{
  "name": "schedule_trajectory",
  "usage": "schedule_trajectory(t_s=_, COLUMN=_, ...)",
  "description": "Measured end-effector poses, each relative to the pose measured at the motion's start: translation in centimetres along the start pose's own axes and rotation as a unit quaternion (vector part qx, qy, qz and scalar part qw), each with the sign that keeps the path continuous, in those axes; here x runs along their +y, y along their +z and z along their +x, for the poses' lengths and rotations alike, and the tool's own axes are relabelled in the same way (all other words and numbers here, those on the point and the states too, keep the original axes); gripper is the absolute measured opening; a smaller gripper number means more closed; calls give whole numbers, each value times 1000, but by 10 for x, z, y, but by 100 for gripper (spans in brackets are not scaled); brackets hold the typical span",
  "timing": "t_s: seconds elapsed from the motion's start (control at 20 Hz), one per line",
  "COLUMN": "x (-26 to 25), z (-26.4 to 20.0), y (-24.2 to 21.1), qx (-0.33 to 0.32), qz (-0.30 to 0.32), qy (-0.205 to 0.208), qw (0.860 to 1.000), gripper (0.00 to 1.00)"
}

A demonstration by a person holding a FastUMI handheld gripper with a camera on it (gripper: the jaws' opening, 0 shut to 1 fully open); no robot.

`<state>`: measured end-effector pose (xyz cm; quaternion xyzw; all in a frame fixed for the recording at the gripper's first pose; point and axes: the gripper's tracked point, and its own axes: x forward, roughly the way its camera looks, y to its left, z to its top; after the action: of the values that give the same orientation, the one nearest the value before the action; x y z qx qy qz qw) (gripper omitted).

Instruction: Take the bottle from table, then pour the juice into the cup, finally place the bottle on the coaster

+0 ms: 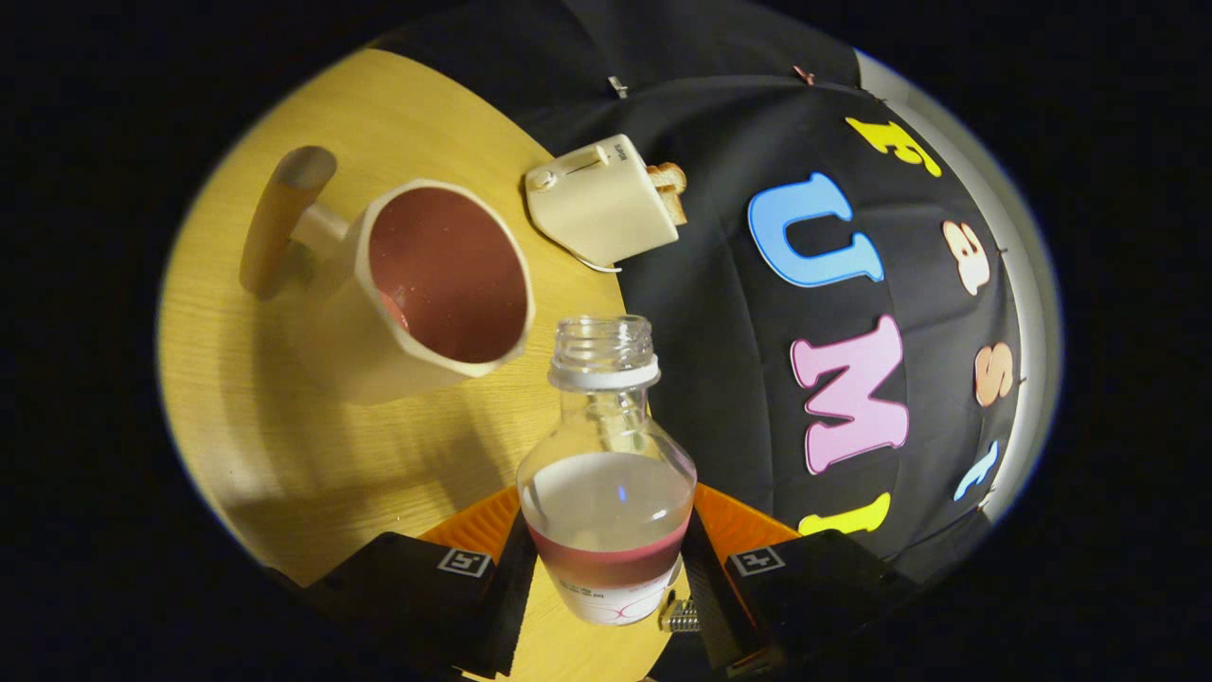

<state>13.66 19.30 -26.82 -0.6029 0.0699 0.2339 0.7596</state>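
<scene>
My gripper [606, 568] is shut on a clear uncapped bottle [606, 493], both fingers pressing its sides. The bottle holds a pale liquid with a reddish band low down, and its open neck [603, 346] points ahead. The whole view is rolled, so the wooden table [312, 455] runs slantwise. Beyond the neck and a little to the side stands a cream cup [417, 294] with a wooden handle [279, 218]; its inside is reddish. The bottle's mouth is near the cup's rim but apart from it.
A cream toaster [601, 199] with bread slices [670, 188] in it stands behind the cup, by the table's far edge. The black booth cloth [720, 360] hangs past the table's edge.
</scene>
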Motion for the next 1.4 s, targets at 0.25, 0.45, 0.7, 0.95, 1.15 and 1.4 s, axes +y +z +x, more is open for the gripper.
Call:
schedule_trajectory(t_s=0.25, x=0, z=4, y=8, qx=-12, qz=-52, qy=-1, qw=999, gripper=75)
schedule_trajectory(t_s=0.45, x=-3, z=5, y=20, qx=-30, qz=-117, qy=-7, qw=993, gripper=75)
schedule_trajectory(t_s=0.7, x=-6, z=8, y=25, qx=-38, qz=-182, qy=-8, qw=983, gripper=75)
schedule_trajectory(t_s=0.95, x=-9, z=11, y=30, qx=-35, qz=-216, qy=-10, qw=976, gripper=75)
schedule_trajectory(t_s=1.15, x=-9, z=13, y=29, qx=-31, qz=-234, qy=-8, qw=972, gripper=75)
schedule_trajectory(t_s=1.4, x=-10, z=11, y=32, qx=-38, qz=-269, qy=-8, qw=962, gripper=75)
